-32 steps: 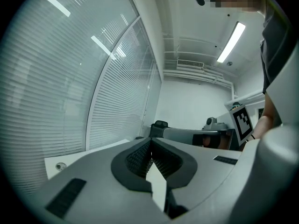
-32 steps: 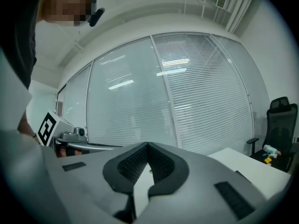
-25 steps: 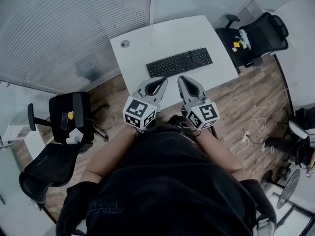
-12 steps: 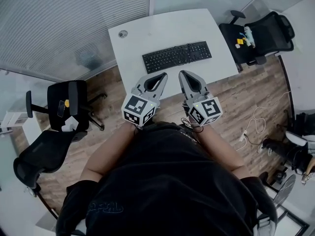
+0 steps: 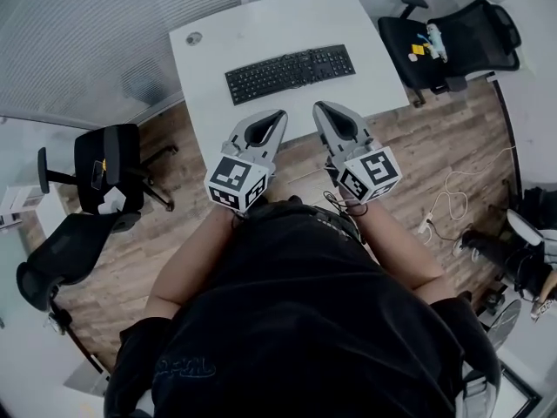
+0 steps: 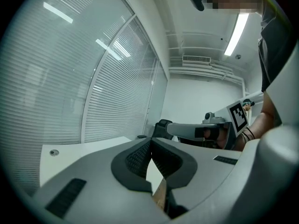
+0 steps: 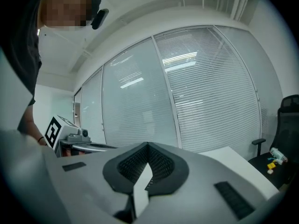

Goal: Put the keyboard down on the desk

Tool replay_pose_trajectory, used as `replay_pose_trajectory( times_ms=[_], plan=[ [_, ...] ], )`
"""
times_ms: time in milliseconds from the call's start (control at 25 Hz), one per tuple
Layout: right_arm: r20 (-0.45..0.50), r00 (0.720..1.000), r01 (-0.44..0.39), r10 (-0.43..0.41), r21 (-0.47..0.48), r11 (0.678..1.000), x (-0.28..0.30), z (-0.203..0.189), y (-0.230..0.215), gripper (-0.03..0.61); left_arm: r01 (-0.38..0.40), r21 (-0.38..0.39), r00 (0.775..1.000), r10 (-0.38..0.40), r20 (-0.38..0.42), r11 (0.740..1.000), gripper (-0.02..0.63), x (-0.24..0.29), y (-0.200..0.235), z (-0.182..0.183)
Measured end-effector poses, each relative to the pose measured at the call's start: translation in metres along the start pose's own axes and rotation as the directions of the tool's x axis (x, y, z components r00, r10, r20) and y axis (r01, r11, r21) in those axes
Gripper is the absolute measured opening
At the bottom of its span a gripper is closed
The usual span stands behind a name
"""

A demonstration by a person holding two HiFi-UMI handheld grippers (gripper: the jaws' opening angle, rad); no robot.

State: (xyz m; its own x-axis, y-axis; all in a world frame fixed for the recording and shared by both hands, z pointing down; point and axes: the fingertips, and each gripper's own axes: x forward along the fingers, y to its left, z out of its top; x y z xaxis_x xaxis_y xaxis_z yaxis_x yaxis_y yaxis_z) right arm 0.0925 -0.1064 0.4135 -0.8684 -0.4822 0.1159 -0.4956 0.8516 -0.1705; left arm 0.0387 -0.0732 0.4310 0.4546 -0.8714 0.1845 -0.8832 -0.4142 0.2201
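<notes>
**White rounded worktop (image 5: 261,24) carries the black full-size keyboard (image 5: 290,72); both grippers empty**

Wood-plank floor (image 5: 174,225) and glass walls (image 5: 87,42) lined with horizontal blinds surround the worktop. One black office chair (image 5: 461,37) stands at its right end with small items on the seat, and two more black chairs (image 5: 109,168) stand off to the left. A person in a black top (image 5: 305,320) stands on the floor at the near side. The keyboard lies flat across the middle of the worktop, slightly askew, apart from both grippers. The grey left gripper (image 5: 277,114) and grey right gripper (image 5: 320,107) are held side by side, pointing toward the keyboard. Each has its jaws closed tip to tip with nothing between them. A small round grommet (image 5: 193,38) sits by the worktop's far left corner.
</notes>
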Motion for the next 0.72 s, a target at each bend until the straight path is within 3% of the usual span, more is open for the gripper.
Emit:
replay_pose_trajectory(
  times_ms=[720],
  plan=[
    [-0.005,0.997,-0.075,0.075,-0.003,0.997,-0.100,-0.012,0.010,0.021,-0.026,0.013,1.000,0.026,0.014,1.000,0.015,-0.011,-0.110,-0.026]
  ],
)
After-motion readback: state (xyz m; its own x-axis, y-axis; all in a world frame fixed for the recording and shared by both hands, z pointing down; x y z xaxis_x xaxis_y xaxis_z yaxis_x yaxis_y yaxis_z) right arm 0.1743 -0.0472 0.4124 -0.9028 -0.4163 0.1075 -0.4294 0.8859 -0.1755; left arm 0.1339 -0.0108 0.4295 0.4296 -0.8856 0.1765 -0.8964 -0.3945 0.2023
